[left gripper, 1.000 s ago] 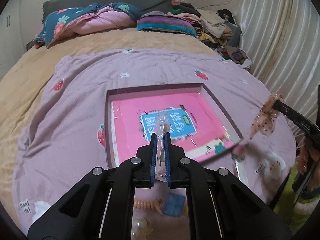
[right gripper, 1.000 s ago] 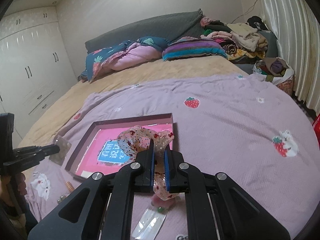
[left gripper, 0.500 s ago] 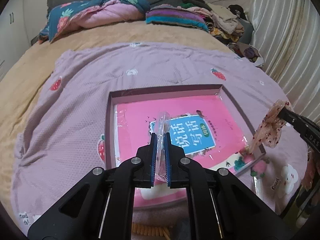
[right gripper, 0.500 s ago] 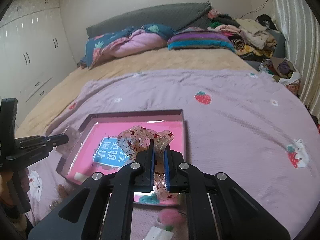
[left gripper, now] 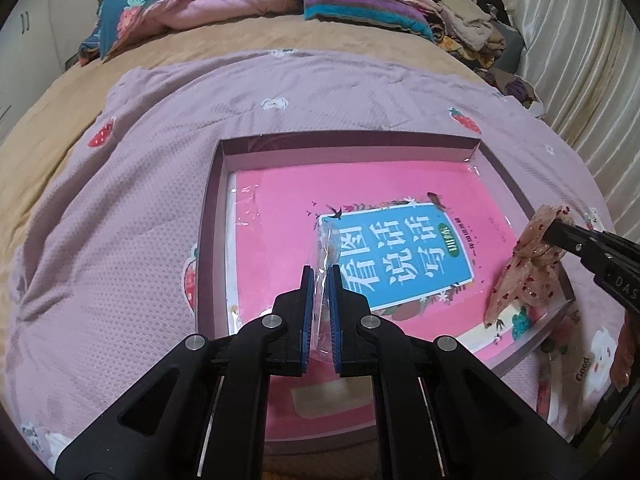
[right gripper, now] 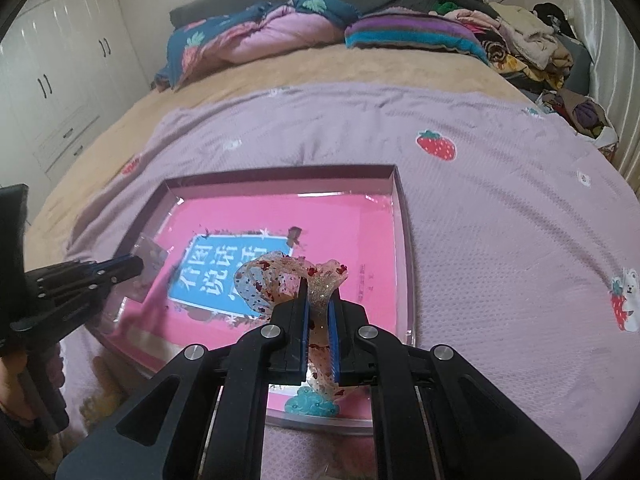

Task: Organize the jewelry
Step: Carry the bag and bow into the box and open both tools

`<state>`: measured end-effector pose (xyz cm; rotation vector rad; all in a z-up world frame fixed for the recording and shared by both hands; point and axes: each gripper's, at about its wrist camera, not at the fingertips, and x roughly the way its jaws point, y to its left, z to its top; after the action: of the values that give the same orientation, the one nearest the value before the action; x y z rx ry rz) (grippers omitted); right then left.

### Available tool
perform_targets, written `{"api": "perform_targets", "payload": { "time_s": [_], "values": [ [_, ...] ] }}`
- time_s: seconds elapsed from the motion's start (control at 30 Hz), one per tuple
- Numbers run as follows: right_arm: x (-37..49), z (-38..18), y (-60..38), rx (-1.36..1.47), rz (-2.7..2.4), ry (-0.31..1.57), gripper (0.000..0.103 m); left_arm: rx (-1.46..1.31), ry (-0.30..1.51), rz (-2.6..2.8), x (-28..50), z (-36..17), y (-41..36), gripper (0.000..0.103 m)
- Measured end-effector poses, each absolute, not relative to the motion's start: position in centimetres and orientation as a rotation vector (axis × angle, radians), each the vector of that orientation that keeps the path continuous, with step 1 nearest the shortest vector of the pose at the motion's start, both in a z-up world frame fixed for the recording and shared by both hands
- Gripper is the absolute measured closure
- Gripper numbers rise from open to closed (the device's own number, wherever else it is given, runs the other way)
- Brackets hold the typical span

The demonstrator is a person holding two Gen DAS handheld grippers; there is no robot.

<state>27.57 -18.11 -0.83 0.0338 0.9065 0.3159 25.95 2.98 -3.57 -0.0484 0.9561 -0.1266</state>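
Grippers hang over a shallow box on a bed, each clamped on a piece of the jewelry lot. Nearest the left wrist camera, the left gripper pinches a small clear plastic packet between its blue pads; what the packet contains cannot be made out. The right gripper is clenched on a sheer hair bow speckled with red, its loops flaring above the fingertips. Seen from the left, the same bow dangles over the box's right wall. Beneath both lies the box, open-topped with mauve walls, a pink book with a blue title panel flat inside it. The box rests on a lilac blanket printed with strawberries. Beyond, a tan bedspread, bundled quilts and heaped clothes line the headboard.
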Motion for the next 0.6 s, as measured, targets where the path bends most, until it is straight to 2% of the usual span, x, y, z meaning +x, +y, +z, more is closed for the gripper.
{"api": "perform_targets", "payload": {
  "time_s": [0.23, 0.47, 0.53, 0.6],
  "values": [
    [27.7, -2.0, -18.1, 0.049, 0.294, 0.918, 0.087, -0.052, 0.951, -0.109, 25.9, -3.8, 3.2, 0.101],
    [26.5, -1.2, -19.1, 0.095, 0.277, 0.871, 0.055, -0.051, 0.946, -0.101, 25.6, -3.7, 3.3, 0.101],
    [26.0, -0.7, -19.7, 0.119, 0.269, 0.851, 0.051, -0.044, 0.939, -0.092, 25.3, -3.4, 3.3, 0.101],
    [25.5, -0.3, -20.0, 0.128, 0.265, 0.835, 0.039, -0.032, 0.932, -0.085, 25.2, -3.2, 3.3, 0.101]
  ]
}}
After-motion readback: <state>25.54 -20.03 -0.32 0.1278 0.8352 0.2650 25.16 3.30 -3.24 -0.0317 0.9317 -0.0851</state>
